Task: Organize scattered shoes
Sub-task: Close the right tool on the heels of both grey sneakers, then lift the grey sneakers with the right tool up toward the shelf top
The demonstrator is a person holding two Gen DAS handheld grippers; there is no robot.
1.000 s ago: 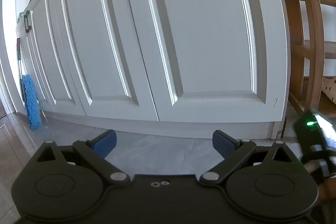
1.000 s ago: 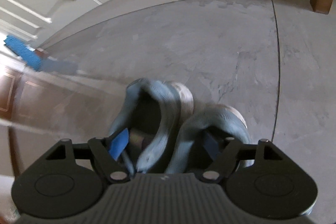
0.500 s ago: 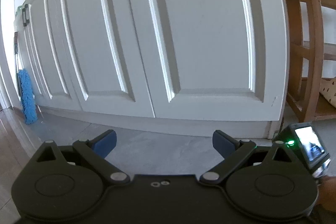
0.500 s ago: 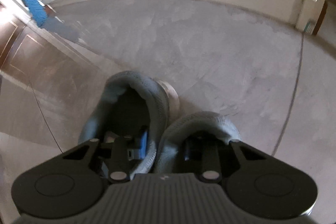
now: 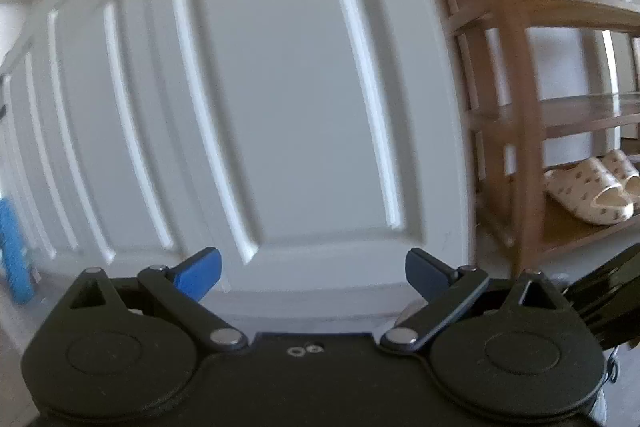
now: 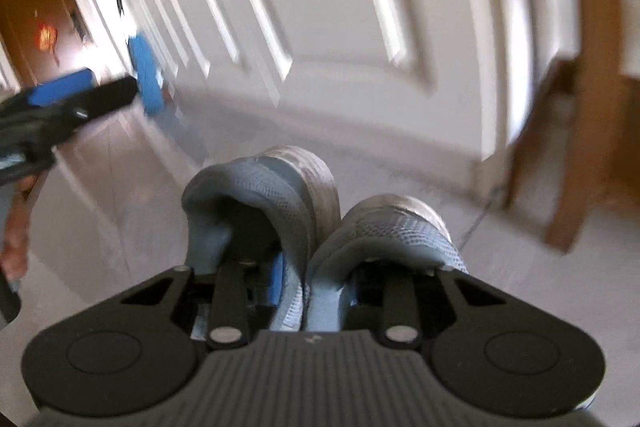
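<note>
My right gripper (image 6: 312,279) is shut on a pair of grey-blue mesh shoes (image 6: 296,195), pinching their inner sides together, one finger inside each shoe. The shoes hang above the pale floor, toes pointing at the white cabinet. My left gripper (image 5: 312,267) is open and empty, facing the white cabinet doors (image 5: 280,87). It also shows at the left edge of the right wrist view (image 6: 72,99). A wooden shoe rack (image 5: 520,107) stands to the right, with a pair of cream patterned slippers (image 5: 588,191) on its bottom shelf.
A blue duster (image 6: 146,79) leans by the cabinet at the left. The rack's wooden leg (image 6: 576,147) stands right of the cabinet corner. Pale tile floor (image 6: 120,219) lies below the shoes. The view is motion-blurred.
My right gripper closed on the pair of shoes and lifted them off the floor, tilting up toward the cabinet. My left gripper swung right and up, bringing the rack and slippers into view.
</note>
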